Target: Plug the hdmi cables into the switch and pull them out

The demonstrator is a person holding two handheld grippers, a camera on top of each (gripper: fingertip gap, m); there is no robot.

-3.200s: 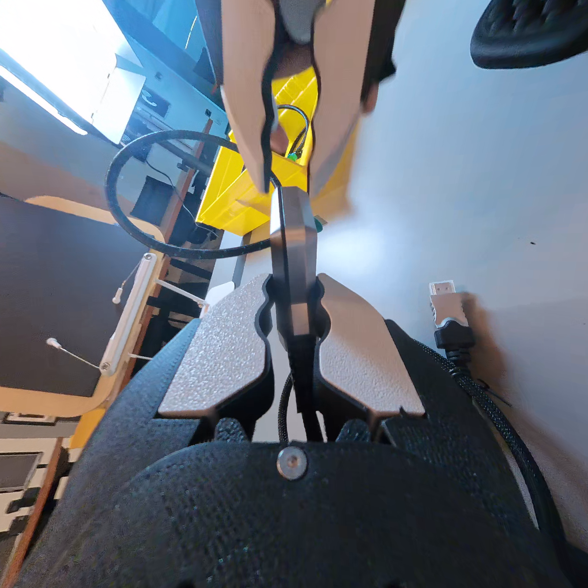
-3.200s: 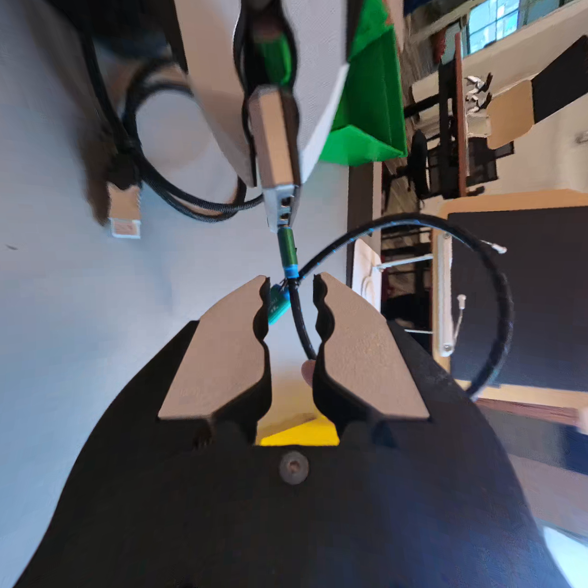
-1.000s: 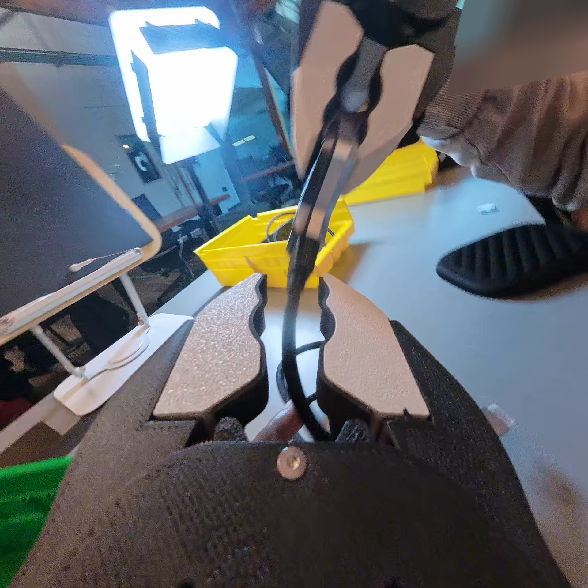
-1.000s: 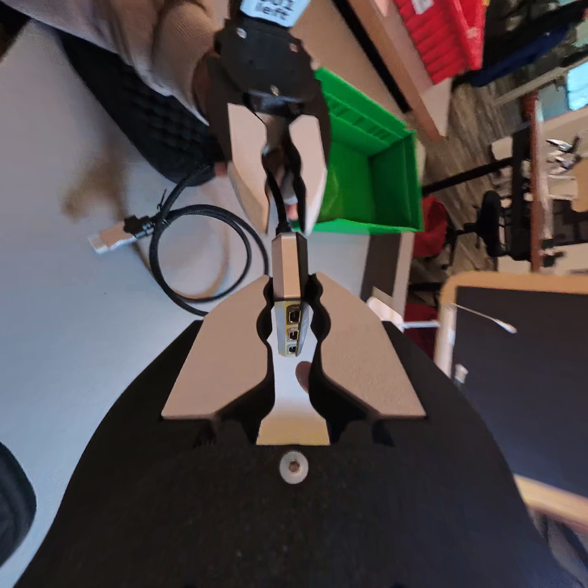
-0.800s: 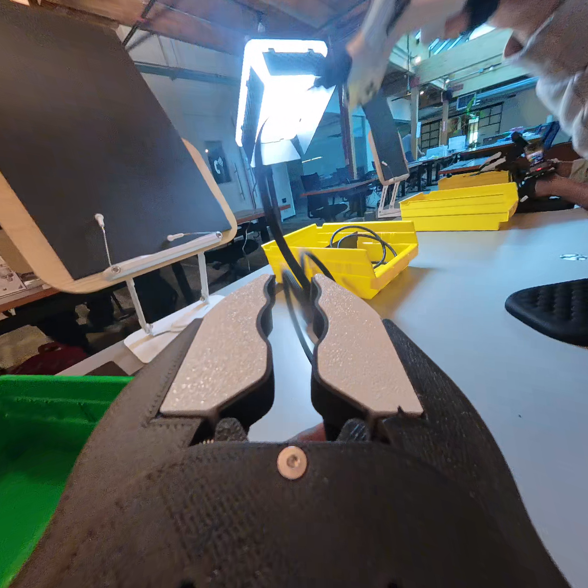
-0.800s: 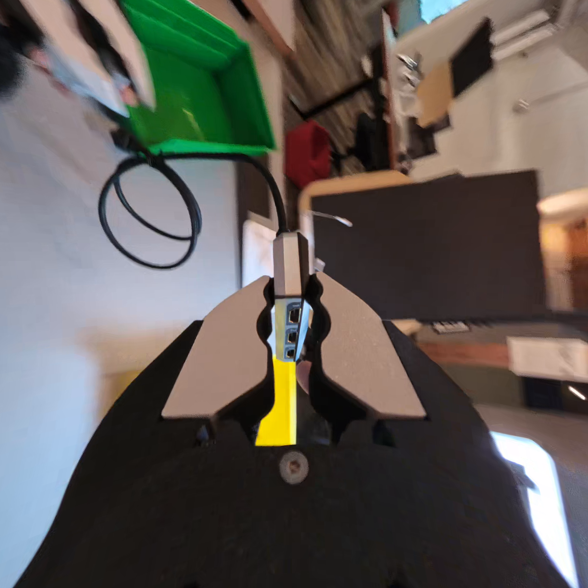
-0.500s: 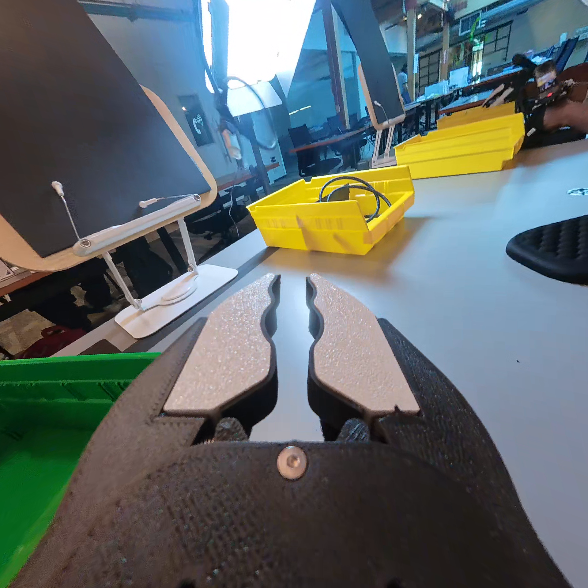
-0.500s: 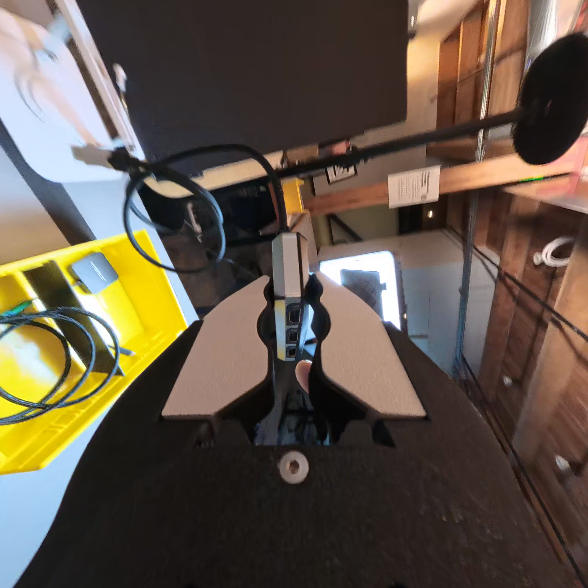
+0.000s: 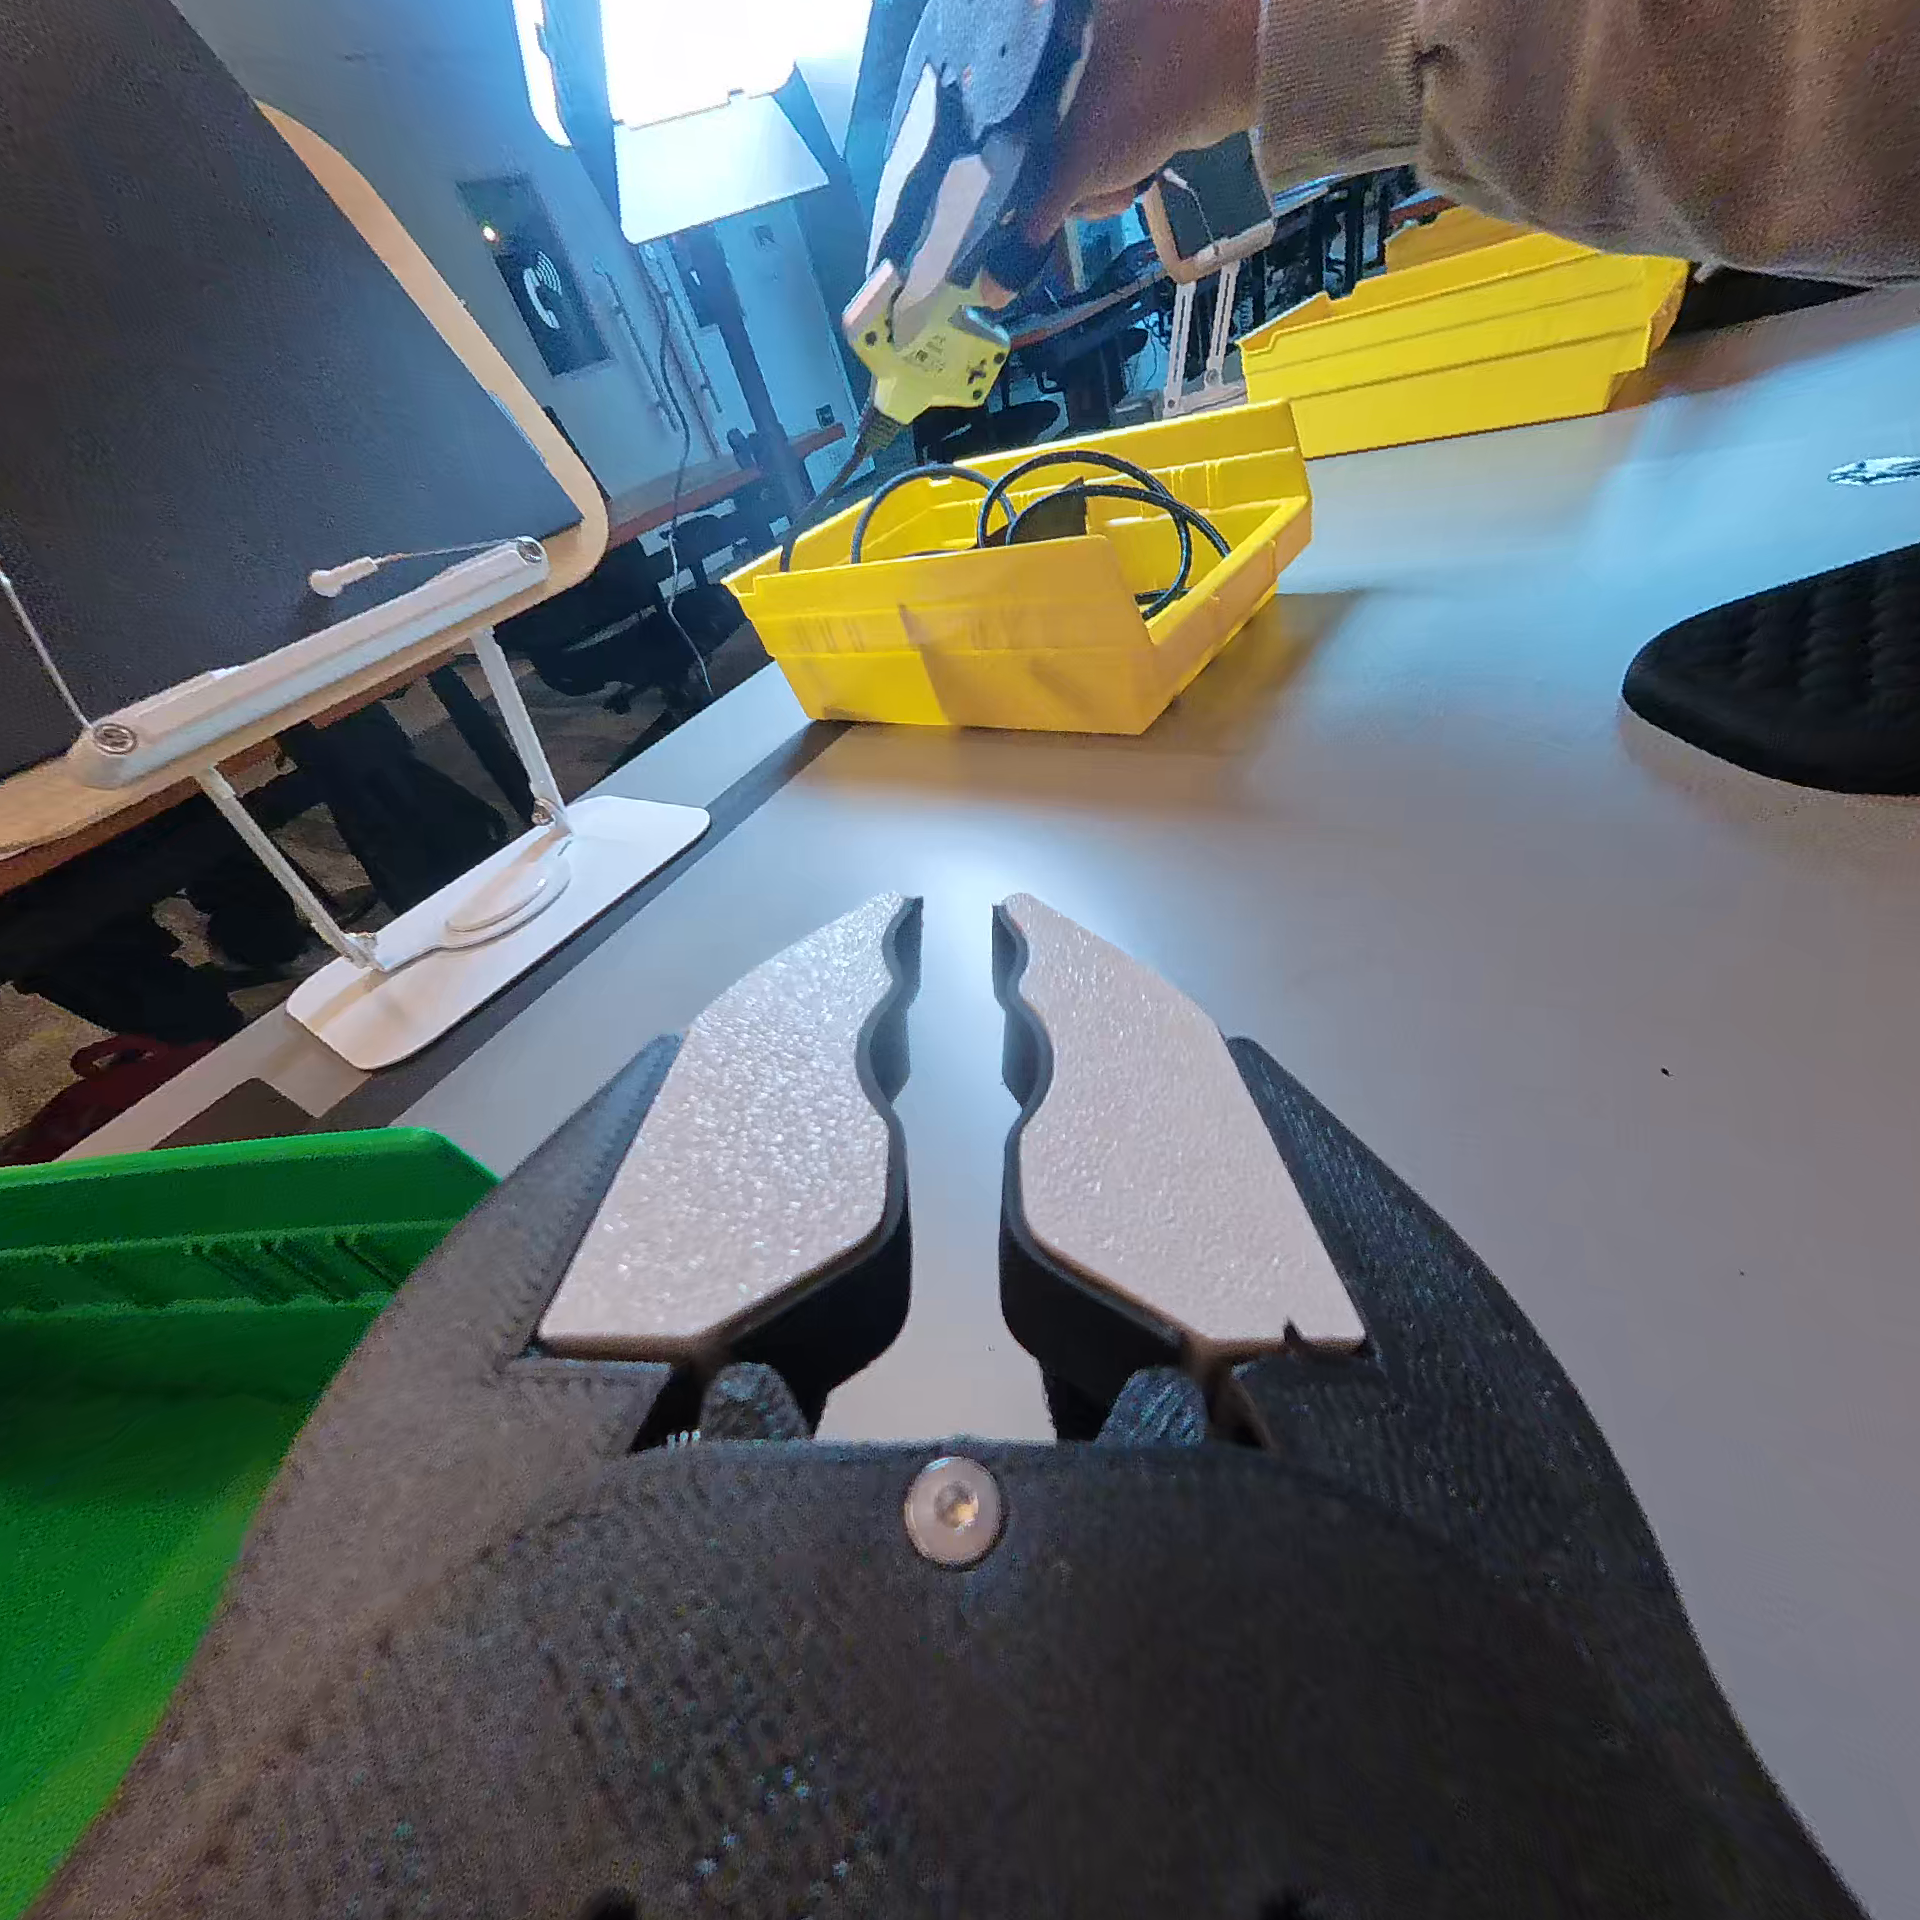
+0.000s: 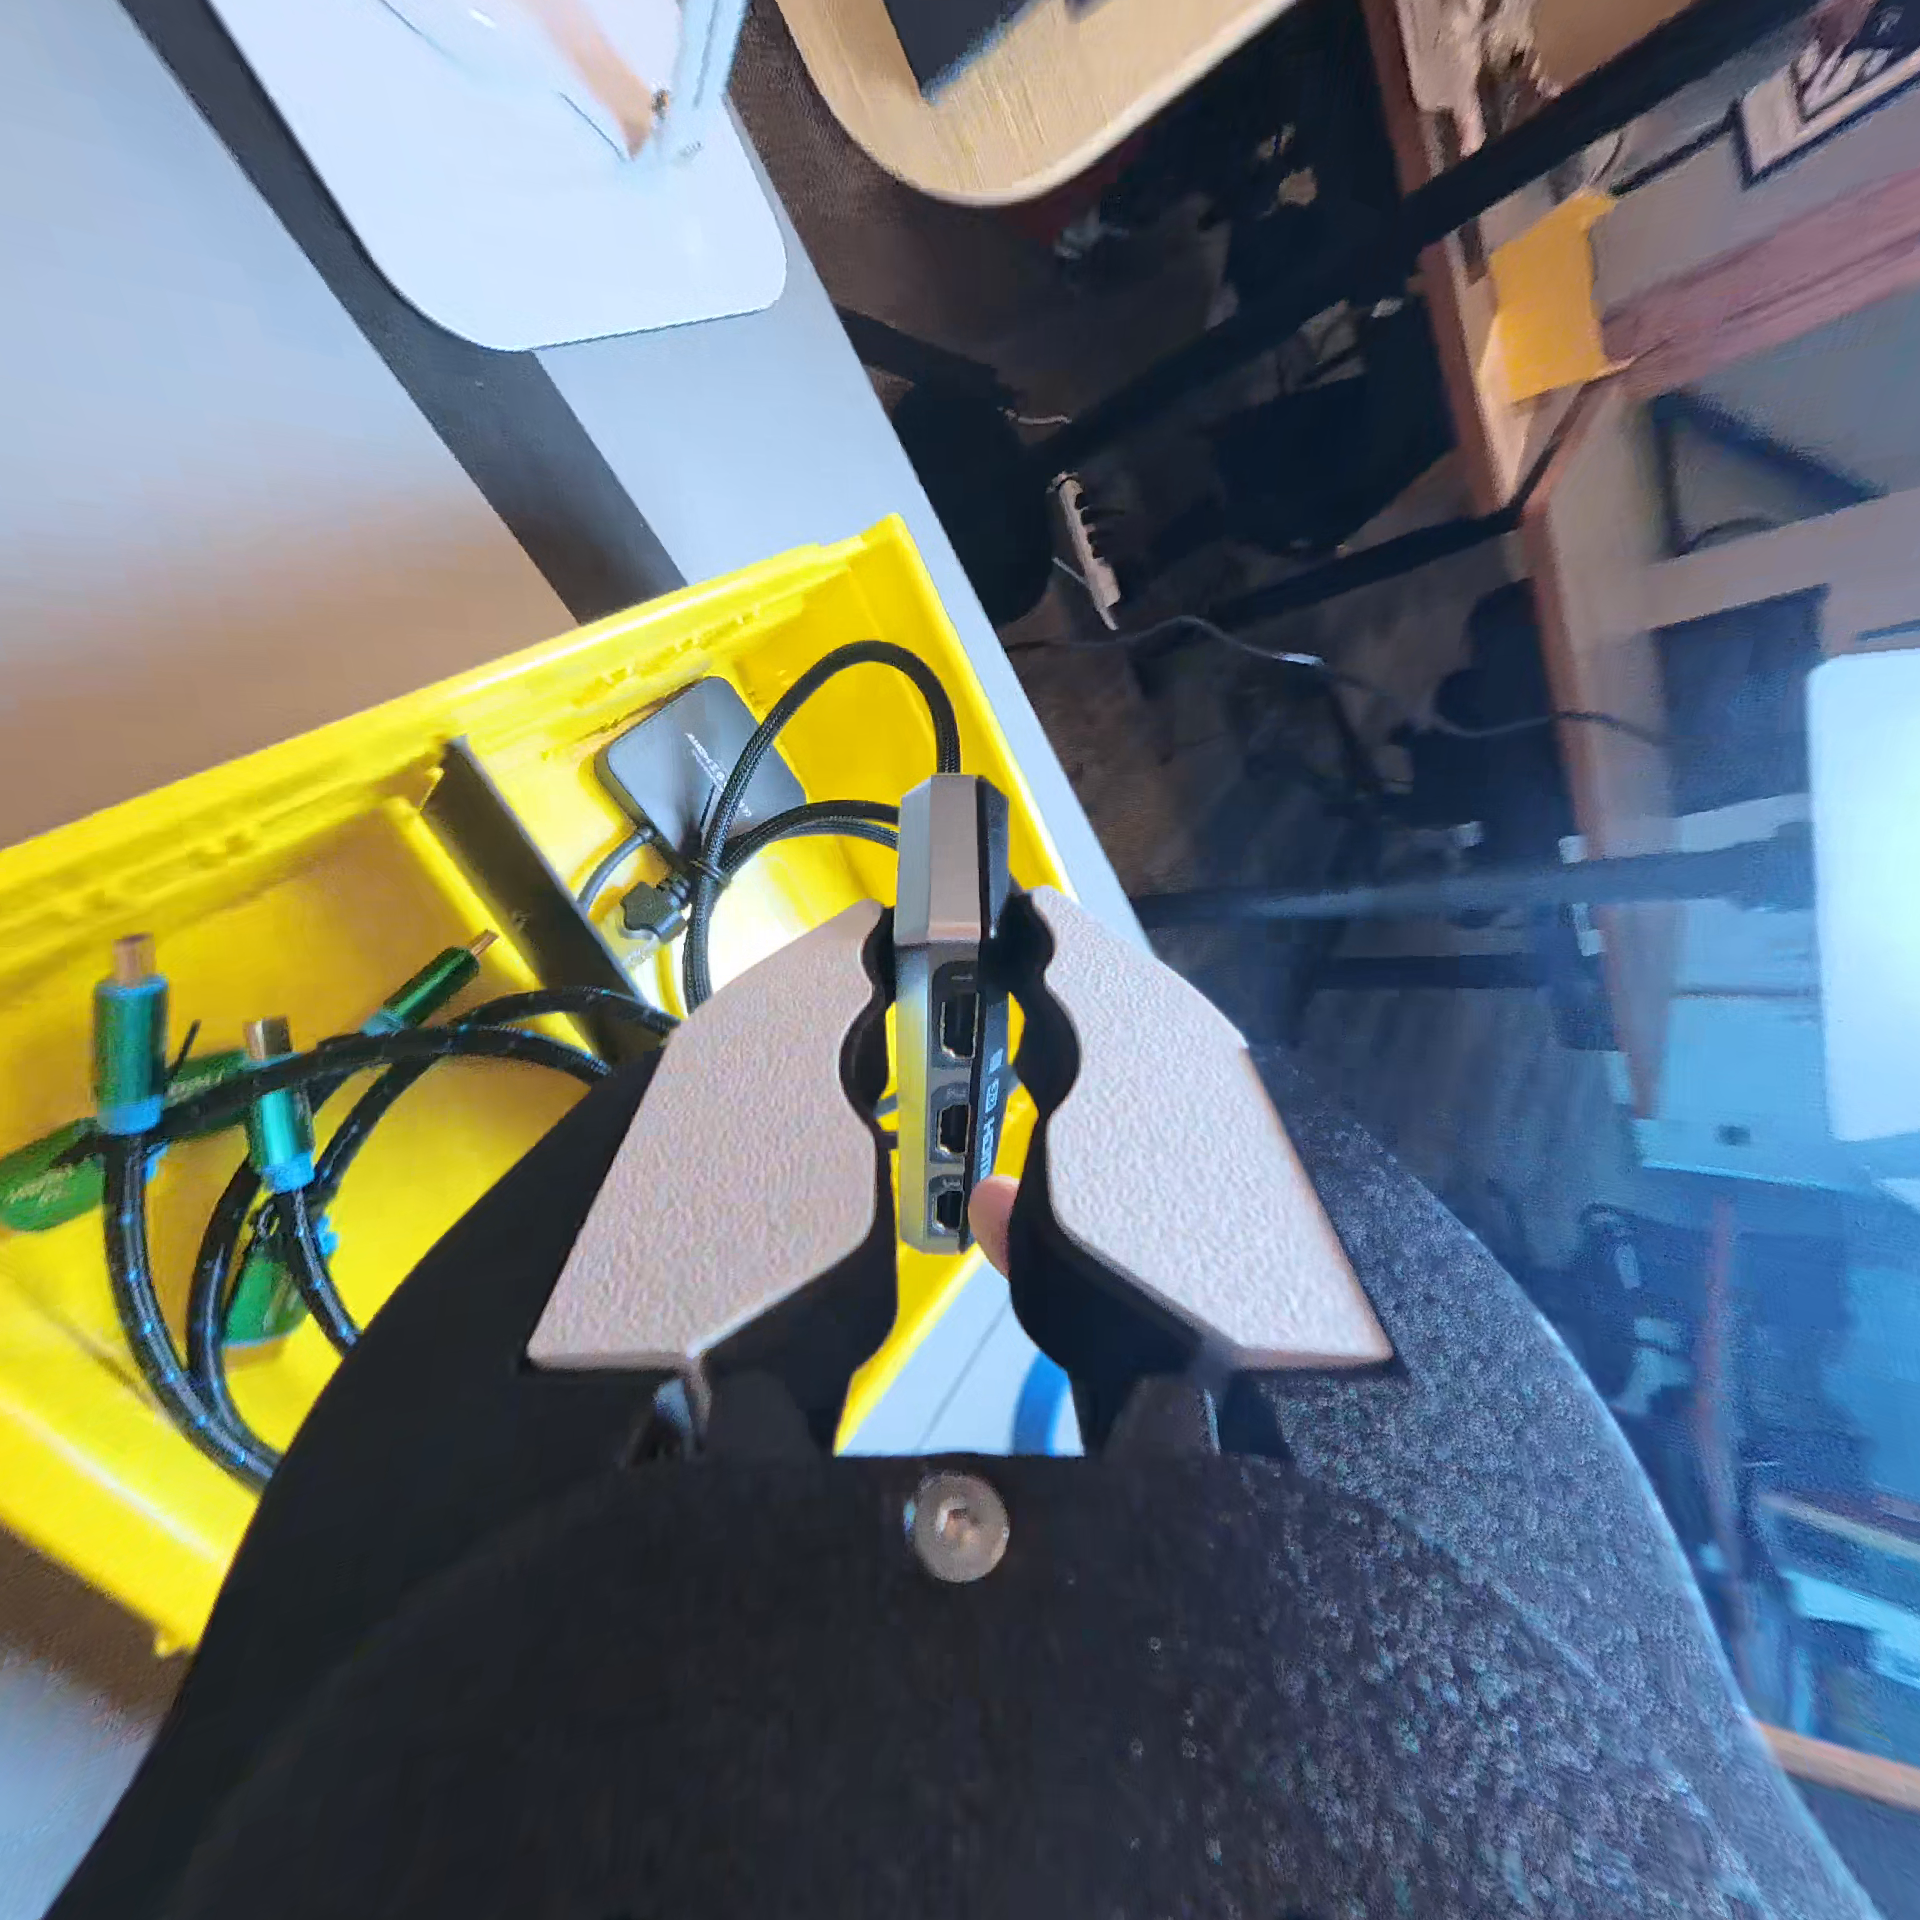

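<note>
Switch (image 10: 940, 997) sits clamped in right gripper (image 10: 956, 925), above yellow bin (image 10: 343, 831).

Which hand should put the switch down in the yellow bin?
The right gripper, probably. Its jaws are shut on the switch, just above the yellow bin of cables. The left gripper holds nothing and sits low over the table, farther from that bin.

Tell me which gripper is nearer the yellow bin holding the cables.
Right. The right gripper, shut on the switch, hangs directly above the yellow bin; the left gripper sits farther back over bare table.
</note>
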